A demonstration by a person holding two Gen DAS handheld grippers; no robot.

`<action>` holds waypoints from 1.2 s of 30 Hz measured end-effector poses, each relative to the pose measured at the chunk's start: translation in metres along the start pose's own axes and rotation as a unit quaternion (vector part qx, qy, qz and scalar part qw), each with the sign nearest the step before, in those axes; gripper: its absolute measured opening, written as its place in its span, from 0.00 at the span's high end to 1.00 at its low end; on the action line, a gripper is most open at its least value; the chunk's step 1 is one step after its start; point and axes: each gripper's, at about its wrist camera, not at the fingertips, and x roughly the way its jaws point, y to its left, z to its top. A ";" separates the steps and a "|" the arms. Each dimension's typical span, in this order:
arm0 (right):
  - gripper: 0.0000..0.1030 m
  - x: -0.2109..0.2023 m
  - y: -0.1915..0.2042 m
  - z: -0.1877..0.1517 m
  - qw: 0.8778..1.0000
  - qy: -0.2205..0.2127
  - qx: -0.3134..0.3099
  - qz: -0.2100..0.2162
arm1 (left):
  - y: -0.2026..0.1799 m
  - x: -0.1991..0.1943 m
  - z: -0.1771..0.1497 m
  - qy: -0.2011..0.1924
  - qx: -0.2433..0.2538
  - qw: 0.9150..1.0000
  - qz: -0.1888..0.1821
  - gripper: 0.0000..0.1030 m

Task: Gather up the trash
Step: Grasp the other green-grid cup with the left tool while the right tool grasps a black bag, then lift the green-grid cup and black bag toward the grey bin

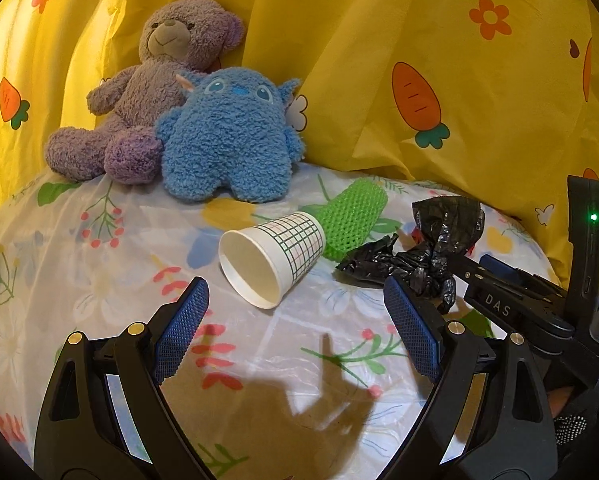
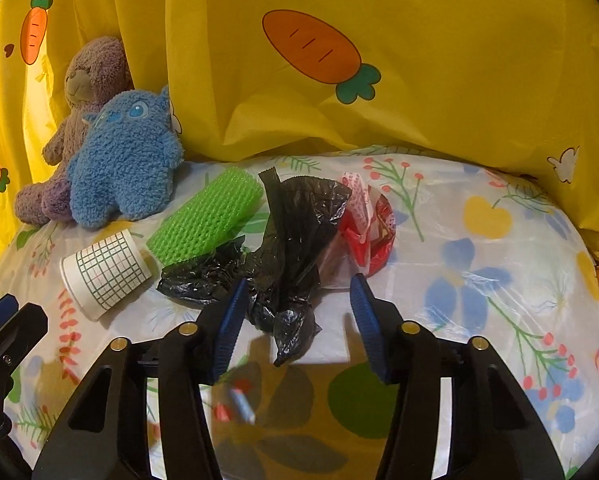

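We have the right tongs [image 2: 295, 316] set around the near end of the crumpled black plastic bag [image 2: 287, 236], which lies on the worktop's flower-printed plastic cover [image 2: 479, 264]. Their blue pads stand partly apart, one on each side of the bag's lower tail; the left pad looks to brush the crinkled film, the right pad is clear of it, so we do not yet count the bag as gripped. The bag's long axis runs away from these tongs, toward the yellow carrot-print curtain [image 2: 419, 80], and a side lobe spreads left toward the green foam mesh sleeve [image 2: 203, 216]. A red and white plastic wrapper [image 2: 369, 228] lies just beside the bag on the right. Our left tongs [image 1: 295, 324] are wide and empty, facing the white paper cup with a green grid pattern [image 1: 275, 252], which lies on its side, mouth toward them. In our judgement the right hand is the nearer one for the bag, and the left for the cup.
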 end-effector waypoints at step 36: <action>0.97 -0.125 -0.050 -0.042 0.994 -0.106 -0.018 0.011 | 0.006 0.058 0.004 0.033 -0.040 0.994 -0.099 0.98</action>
